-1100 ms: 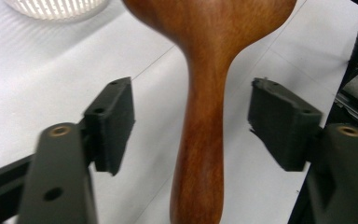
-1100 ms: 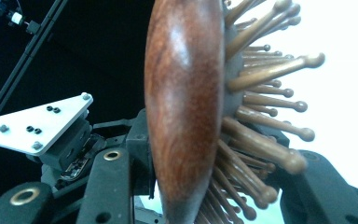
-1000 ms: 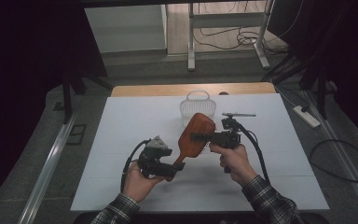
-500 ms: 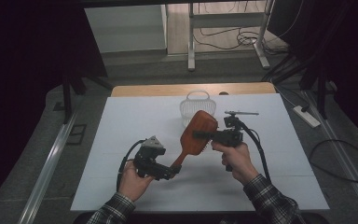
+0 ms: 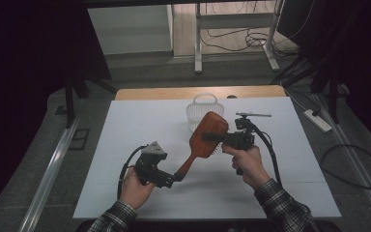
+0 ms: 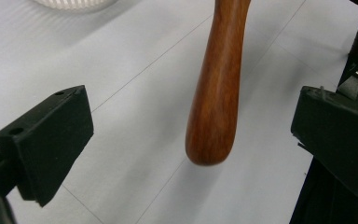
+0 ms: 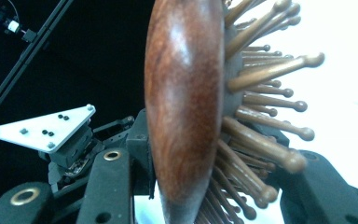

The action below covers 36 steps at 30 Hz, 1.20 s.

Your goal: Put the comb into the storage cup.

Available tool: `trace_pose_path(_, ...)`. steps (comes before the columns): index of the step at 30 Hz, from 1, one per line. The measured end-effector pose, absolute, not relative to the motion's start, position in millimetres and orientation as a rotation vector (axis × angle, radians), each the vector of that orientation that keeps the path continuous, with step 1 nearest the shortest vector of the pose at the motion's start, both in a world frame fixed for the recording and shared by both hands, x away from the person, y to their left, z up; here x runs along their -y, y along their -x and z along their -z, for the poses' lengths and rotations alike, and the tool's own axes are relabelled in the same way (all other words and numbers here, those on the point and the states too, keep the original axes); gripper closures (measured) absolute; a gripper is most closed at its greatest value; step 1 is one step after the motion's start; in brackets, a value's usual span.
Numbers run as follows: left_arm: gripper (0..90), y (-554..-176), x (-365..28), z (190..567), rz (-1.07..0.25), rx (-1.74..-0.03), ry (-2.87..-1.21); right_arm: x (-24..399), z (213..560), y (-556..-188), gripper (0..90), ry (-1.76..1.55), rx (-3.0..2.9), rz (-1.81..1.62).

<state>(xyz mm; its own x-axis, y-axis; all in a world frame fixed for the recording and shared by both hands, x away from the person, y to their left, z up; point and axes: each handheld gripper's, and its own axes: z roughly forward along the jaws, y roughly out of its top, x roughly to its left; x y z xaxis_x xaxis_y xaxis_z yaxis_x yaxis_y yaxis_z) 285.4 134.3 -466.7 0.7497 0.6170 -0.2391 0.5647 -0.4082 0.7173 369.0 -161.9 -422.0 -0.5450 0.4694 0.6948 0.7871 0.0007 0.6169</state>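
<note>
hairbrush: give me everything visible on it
The hairbrush is a reddish-brown paddle brush of what looks like polished wood, with ball-tipped wooden pins. The right gripper clamps its head, back on one jaw and pins on the other. It is held off the table, handle slanting down between the left gripper's open jaws, which have just been opening.

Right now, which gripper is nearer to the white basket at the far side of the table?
Right. The right gripper holds the hairbrush by its head, just in front of the basket. The left gripper is farther back, open around the brush handle.
</note>
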Motion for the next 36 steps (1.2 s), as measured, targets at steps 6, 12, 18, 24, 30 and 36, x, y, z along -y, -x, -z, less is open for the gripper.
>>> trace_pose_path(6,0.0,-283.9,-136.7,467.2,-0.083,-0.872,-2.118,166.6,418.2,-371.4,52.5,1.325,1.988,1.584)
trace_pose_path(12,0.0,-281.6,-141.8,468.0,-0.079,-0.883,-2.118,169.7,414.5,-375.1,52.5,1.333,1.985,1.604)
trace_pose_path(18,0.0,-277.8,-151.0,469.3,-0.075,-0.891,-2.105,172.1,412.8,-378.8,52.5,1.346,1.982,1.618)
trace_pose_path(24,0.0,-273.3,-163.4,469.6,-0.08,-0.907,-2.078,174.3,409.6,-381.7,52.5,1.357,1.977,1.637)
trace_pose_path(30,0.0,-269.9,-171.3,469.7,-0.104,-0.92,-2.074,175.2,406.6,-385.9,52.6,1.361,1.977,1.652)
trace_pose_path(36,0.0,-267.9,-173.9,470.2,-0.112,-0.908,-2.075,176.3,404.9,-389.7,52.6,1.373,1.97,1.667)
